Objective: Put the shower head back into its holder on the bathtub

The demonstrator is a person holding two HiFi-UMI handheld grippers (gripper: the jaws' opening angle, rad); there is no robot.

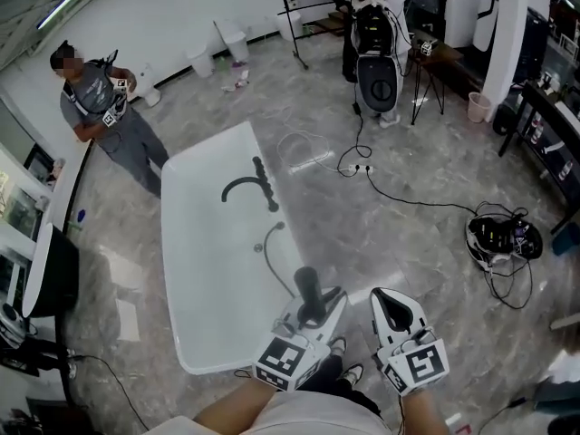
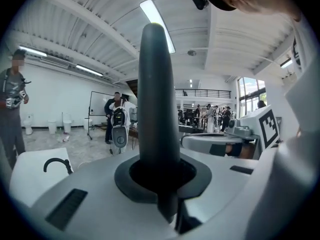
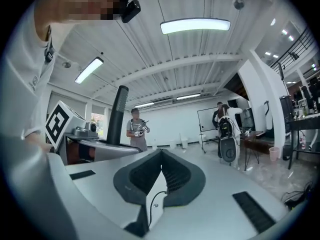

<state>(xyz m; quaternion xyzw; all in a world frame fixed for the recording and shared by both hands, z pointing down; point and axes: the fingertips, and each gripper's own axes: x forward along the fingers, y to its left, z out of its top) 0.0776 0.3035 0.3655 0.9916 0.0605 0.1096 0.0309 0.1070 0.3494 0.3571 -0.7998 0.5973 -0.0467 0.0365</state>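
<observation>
One shower head (image 2: 157, 99) gripped by the fingers of the left gripper (image 1: 314, 315), long axis upright, rounded end pointed at the ceiling (image 2: 100, 34), right gripper (image 3: 161, 159) fingers closed, empty.

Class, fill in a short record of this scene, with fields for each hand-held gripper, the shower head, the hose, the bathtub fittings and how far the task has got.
Left hand-held gripper: shut on the shower head, which stands upright between its jaws
Right hand-held gripper: shut, nothing in it
Hose: curves along the right side of the bathtub toward the shower head
Tap: black, at the tub's far half
Task state: shower head not yet in its holder
Bystander: person in grey beyond the tub
</observation>
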